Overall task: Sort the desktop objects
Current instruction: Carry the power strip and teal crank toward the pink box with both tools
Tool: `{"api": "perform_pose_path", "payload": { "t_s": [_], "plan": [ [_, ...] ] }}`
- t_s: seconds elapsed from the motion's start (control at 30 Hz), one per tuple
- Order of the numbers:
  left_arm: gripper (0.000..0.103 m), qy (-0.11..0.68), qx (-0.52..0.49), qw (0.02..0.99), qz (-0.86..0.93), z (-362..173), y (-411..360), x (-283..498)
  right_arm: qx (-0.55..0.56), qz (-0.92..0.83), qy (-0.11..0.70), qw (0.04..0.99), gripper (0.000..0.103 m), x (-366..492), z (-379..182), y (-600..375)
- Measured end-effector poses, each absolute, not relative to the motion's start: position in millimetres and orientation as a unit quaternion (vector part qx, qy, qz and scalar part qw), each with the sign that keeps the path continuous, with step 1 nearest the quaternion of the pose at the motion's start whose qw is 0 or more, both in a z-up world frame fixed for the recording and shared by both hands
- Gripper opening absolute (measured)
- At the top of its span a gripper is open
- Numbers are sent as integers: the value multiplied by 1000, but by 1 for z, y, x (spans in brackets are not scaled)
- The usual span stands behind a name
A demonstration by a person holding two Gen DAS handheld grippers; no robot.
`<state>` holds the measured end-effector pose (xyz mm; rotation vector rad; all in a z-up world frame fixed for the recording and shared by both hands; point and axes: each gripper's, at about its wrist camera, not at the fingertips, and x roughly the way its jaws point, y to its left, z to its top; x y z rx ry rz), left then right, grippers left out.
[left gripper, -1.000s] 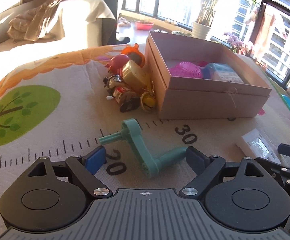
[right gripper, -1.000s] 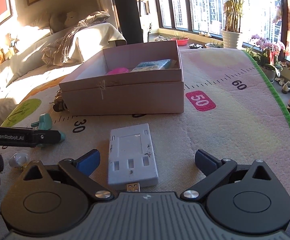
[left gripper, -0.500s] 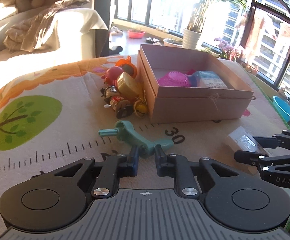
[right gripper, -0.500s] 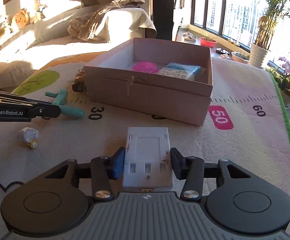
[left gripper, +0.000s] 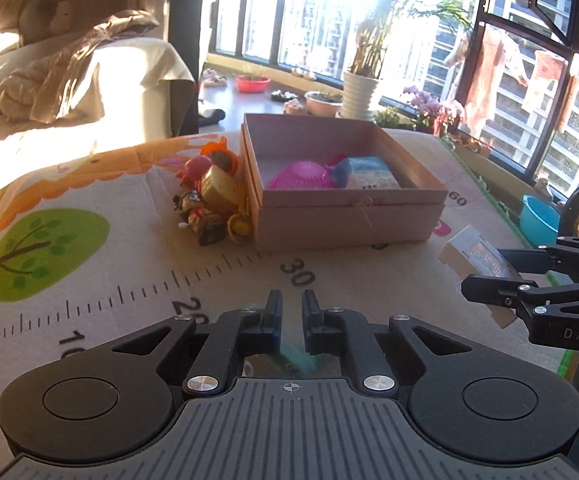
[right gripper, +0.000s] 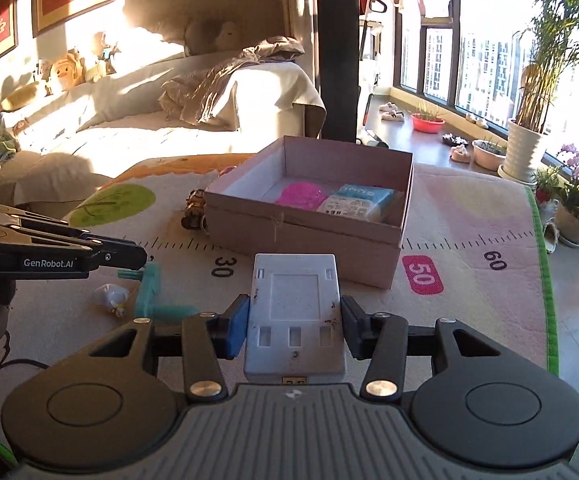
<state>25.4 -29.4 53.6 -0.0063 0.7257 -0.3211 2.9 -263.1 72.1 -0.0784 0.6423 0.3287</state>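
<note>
My left gripper (left gripper: 289,304) is shut on a teal crank handle (left gripper: 298,360), which shows only as a sliver under the fingers. In the right wrist view the teal crank handle (right gripper: 151,294) hangs from the left gripper (right gripper: 137,258) just over the mat. My right gripper (right gripper: 294,320) is shut on a flat white plastic hub (right gripper: 295,308), gripped by its long sides and held off the mat. In the left wrist view the right gripper (left gripper: 489,276) holds the white hub (left gripper: 473,252) at the right. Ahead stands an open pink cardboard box (right gripper: 309,236) with a pink item (right gripper: 301,196) and a blue-white pack (right gripper: 359,202) inside.
A heap of small toys (left gripper: 209,200) lies against the box's left side. A small white wrapped thing (right gripper: 109,296) sits on the ruler-printed mat (right gripper: 469,280) near the crank. The mat's green edge (right gripper: 545,280) runs along the right, with potted plants beyond. A sofa stands behind.
Both grippers have gone from open to shut, the left on the teal crank, the right on the white hub. Both have then risen, lifting their things off the mat.
</note>
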Motion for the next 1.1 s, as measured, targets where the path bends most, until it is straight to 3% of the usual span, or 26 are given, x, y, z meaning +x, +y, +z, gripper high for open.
{"api": "perform_pose_path", "payload": {
  "t_s": [0.13, 0.17, 0.43, 0.57, 0.7, 0.93, 1.1],
  "plan": [
    [55, 374, -9, 917, -137, 41, -30, 19, -59, 150, 332, 929, 47, -2, 50, -258],
    [59, 380, -12, 916, -131, 38, -30, 20, -66, 147, 334, 929, 47, -2, 44, -256],
    [62, 413, -9, 905, -103, 23, -44, 54, -54, 138, 349, 925, 48, -1, 19, -258],
    [51, 415, 9, 905, -96, 15, -50, 63, -57, 138, 349, 925, 48, 2, 18, -256],
    [16, 404, 31, 906, -122, 15, -54, 54, -56, 137, 349, 926, 48, 3, 18, -256],
    [14, 380, 38, 914, -138, 26, -54, 37, -45, 141, 345, 927, 47, 6, 29, -259],
    [13, 318, 32, 934, -163, 73, -51, 27, -28, 155, 301, 941, 47, 8, 75, -270]
  ]
}}
